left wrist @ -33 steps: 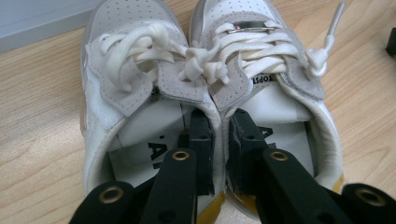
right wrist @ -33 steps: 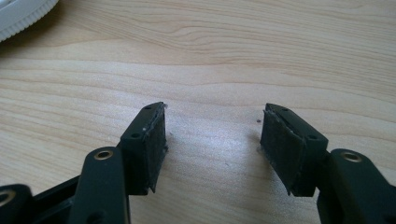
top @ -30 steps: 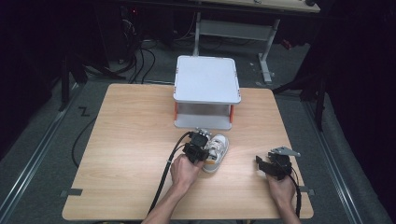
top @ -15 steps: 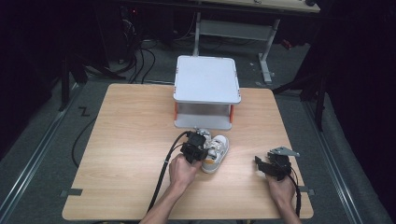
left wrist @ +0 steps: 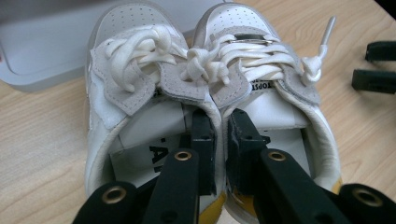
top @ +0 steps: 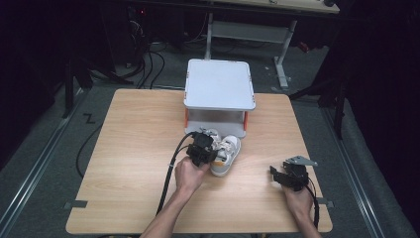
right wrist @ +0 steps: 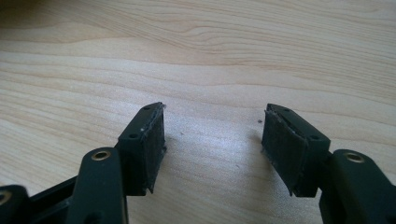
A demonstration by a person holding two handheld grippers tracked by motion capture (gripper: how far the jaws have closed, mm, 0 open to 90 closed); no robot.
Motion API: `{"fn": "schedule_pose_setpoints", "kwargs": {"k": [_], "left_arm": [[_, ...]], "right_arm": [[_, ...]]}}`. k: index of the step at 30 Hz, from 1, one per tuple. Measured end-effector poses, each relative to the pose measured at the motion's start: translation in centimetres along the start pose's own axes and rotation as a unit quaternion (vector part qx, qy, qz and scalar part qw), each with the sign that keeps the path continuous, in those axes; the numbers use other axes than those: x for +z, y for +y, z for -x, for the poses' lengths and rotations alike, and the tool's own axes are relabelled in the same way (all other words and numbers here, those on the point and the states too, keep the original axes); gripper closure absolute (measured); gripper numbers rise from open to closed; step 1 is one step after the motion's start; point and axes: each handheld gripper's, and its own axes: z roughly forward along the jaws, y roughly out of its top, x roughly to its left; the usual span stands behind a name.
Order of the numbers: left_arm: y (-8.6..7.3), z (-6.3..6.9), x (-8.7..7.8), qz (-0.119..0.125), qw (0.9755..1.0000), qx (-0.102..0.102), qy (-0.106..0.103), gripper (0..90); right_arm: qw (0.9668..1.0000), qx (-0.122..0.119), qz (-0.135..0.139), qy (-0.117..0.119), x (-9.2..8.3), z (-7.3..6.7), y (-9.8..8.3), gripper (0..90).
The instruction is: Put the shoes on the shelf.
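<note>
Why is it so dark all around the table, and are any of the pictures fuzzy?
High view: light falls on the table while the floor and room around it sink into black. Left gripper view: the shoes are bright and sharp, the near jaws slightly soft. Right gripper view: wood grain crisp up close, blurring toward the top.

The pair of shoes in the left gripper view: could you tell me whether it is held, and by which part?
Yes: the left gripper pinches the pair of shoes by their two touching inner collar walls, one of its fingers inside each shoe.
</note>
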Motion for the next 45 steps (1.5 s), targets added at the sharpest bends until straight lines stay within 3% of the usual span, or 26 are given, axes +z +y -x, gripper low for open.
{"fn": "schedule_pose_setpoints", "kwargs": {"k": [4, 10, 19, 21, 23, 27, 31, 38, 45], "left_arm": [[0.2, -0.6, 0.1, 0.002, 1.0000, -0.008, 0.003, 82.2], [0.7, -1.0, 0.3, 0.000, 0.9999, 0.000, 0.013, 82.2], [2.0, -1.7, 0.5, 0.009, 0.9996, 0.006, 0.027, 82.1], [2.2, -2.0, 0.7, 0.014, 0.9996, -0.001, 0.026, 82.1], [2.4, -2.3, 0.8, 0.014, 0.9996, -0.008, 0.024, 82.1], [3.0, -2.4, 1.1, 0.014, 0.9991, -0.005, 0.041, 82.1], [3.5, -2.8, 1.5, 0.023, 0.9987, -0.013, 0.044, 82.1], [4.2, -3.2, 2.6, 0.018, 0.9982, -0.015, 0.055, 82.1], [4.6, -3.6, 3.6, 0.028, 0.9974, -0.023, 0.062, 82.0]], "right_arm": [[1.0000, -0.006, 0.000, 0.007, 0.1, 0.1, 0.1, 37.5], [0.9997, -0.012, 0.001, 0.020, 0.2, 0.4, 0.2, 38.2], [0.9973, 0.009, 0.028, 0.067, -0.9, 0.5, 0.7, 44.3], [0.9965, 0.015, 0.024, 0.079, -1.3, 0.5, 1.3, 48.7], [0.9952, 0.010, 0.035, 0.091, -1.9, 0.3, 1.9, 53.5], [0.9915, 0.002, 0.053, 0.119, -3.0, -0.2, 3.8, 59.0], [0.9873, -0.006, 0.071, 0.142, -3.7, -1.0, 5.8, 61.0], [0.9822, -0.037, 0.085, 0.164, -4.3, -2.8, 10.1, 65.0], [0.9781, -0.045, 0.105, 0.174, -4.2, -3.8, 14.6, 66.6]]}}
